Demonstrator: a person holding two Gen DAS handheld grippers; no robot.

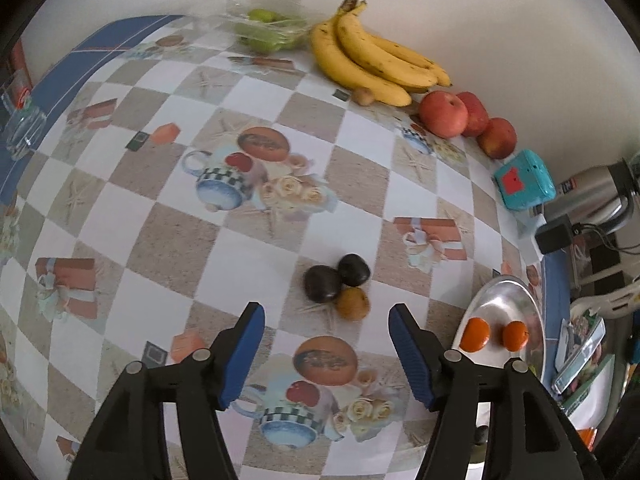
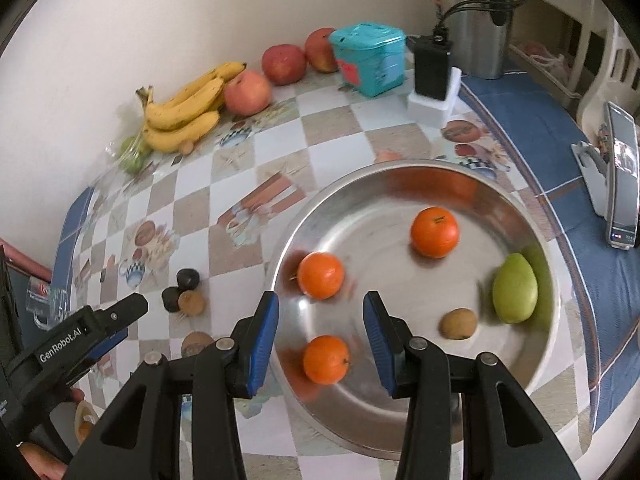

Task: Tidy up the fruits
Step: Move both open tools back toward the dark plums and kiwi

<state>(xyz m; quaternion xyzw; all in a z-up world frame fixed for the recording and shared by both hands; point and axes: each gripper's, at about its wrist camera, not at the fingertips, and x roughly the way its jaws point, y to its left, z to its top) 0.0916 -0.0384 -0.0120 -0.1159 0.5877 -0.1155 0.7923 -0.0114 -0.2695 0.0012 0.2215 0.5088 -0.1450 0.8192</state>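
Left wrist view: the left gripper (image 1: 326, 316) points steeply down at the chequered tablecloth (image 1: 224, 92), its blue pads spread with nothing between them. The cluster of three small fruits (image 1: 337, 286), two dark and one brown, lies just ahead of the fingertips at about 12 o'clock, slightly right of the midline. The three touch one another in a tight triangle, so the group has no clear long axis; the brown fruit (image 1: 352, 303) sits nearest the fingers, toward the right pad.

The steel bowl (image 1: 516, 300) lies at 3 o'clock from the cluster and already holds oranges (image 1: 475, 334).

Right wrist view: the right gripper (image 2: 320, 320) hangs over the near rim of the steel bowl (image 2: 400, 432), pads apart and gripping nothing. One orange (image 2: 326, 359) shows in the gap between the fingers but no pad presses on it. Two more oranges (image 2: 434, 232), a green mango (image 2: 515, 293) and a kiwi (image 2: 459, 323) rest in the bowl. From here the small-fruit cluster (image 2: 185, 291) lies at 9 o'clock, well apart from these fingers, with the left gripper's tip (image 2: 128, 308) just beside it.

Assessment: the left hand is plainly the nearer to the cluster. A grasp would most likely take the brown fruit first, with some risk of nudging the dark pair. Bananas (image 1: 372, 60) and apples (image 1: 443, 114) lie along the wall at 12 to 1 o'clock.
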